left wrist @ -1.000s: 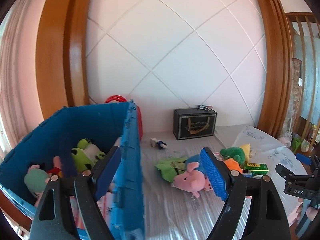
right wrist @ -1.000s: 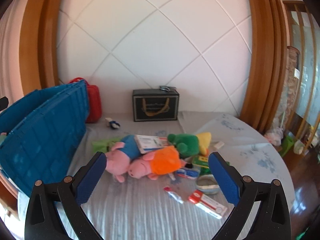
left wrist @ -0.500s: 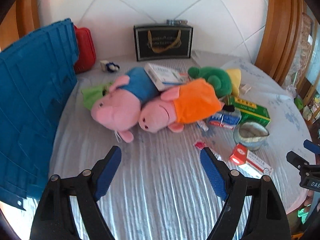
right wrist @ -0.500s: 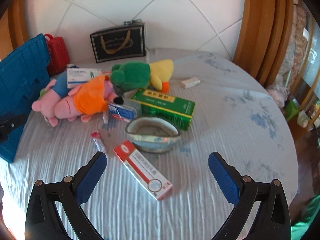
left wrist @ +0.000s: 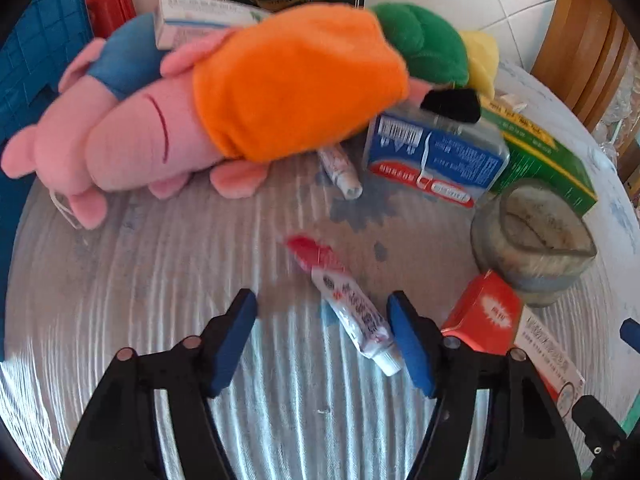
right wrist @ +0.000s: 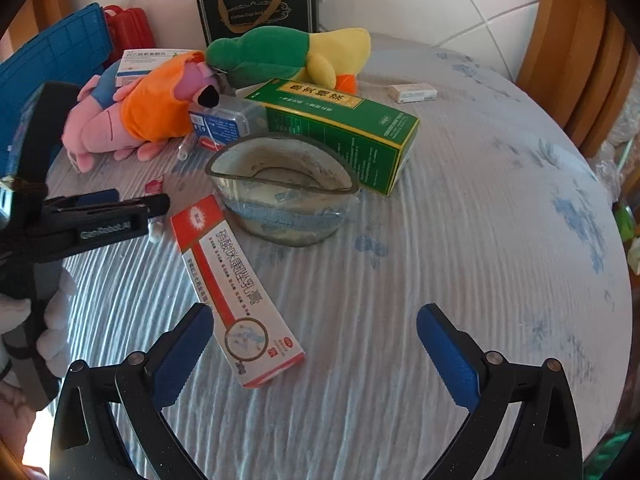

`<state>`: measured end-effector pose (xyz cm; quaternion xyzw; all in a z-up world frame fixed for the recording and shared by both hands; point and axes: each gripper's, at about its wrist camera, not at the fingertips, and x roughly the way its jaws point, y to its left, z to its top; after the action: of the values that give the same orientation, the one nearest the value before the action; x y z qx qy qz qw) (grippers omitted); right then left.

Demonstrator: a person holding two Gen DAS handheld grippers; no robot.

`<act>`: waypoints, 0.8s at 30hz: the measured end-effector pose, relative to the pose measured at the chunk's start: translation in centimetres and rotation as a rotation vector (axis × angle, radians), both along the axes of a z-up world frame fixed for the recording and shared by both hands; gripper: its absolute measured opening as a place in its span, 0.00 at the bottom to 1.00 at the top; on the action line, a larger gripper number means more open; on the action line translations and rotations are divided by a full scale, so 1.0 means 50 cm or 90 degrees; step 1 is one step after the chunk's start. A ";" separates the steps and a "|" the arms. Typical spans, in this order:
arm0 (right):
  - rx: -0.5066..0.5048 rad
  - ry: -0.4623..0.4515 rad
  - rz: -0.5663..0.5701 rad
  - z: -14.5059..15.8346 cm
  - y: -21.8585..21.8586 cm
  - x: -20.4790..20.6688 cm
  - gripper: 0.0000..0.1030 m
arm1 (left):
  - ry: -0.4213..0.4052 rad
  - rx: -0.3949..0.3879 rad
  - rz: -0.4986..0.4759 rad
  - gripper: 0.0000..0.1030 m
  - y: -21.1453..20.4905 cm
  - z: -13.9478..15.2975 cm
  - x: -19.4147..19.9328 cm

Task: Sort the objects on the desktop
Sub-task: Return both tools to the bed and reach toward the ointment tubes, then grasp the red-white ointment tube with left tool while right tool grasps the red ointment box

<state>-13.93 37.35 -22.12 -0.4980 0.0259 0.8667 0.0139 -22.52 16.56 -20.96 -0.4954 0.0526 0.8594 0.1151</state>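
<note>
Tube [left wrist: 352,304] between closing left claw [left wrist: 322,330] pads, untouched.

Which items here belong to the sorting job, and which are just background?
Job: ointment tube between the open left gripper pads, jaws just closing; red-and-white box; green box; pig plush; blue crate.
Background: black gift bag; tablecloth.

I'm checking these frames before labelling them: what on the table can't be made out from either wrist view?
- Small tube, left wrist view: motion blur smears its print; in the right wrist view the left gripper covers most of it.
- Blue crate: cut off by the left edge in both views, contents unseen.
- Pig plush in blue: mostly behind the orange-dressed pig plush.
- Small white box, right wrist view: too small to read.
</note>
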 end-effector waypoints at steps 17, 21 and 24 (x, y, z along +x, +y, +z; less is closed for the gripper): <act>-0.025 -0.023 0.077 -0.060 -0.061 -0.047 1.00 | 0.022 -0.016 -0.005 0.56 -0.096 -0.004 0.063; 0.002 -0.025 0.079 -0.059 -0.063 -0.048 0.87 | 0.019 -0.049 -0.055 0.56 -0.053 -0.024 0.049; 0.011 -0.024 0.081 -0.060 -0.069 -0.051 0.78 | 0.032 -0.064 -0.067 0.49 -0.043 -0.031 0.047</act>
<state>-16.48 33.93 -25.09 -0.5145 -0.0141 0.8566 -0.0365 -20.15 14.40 -22.48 -0.4755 0.1247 0.8605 0.1339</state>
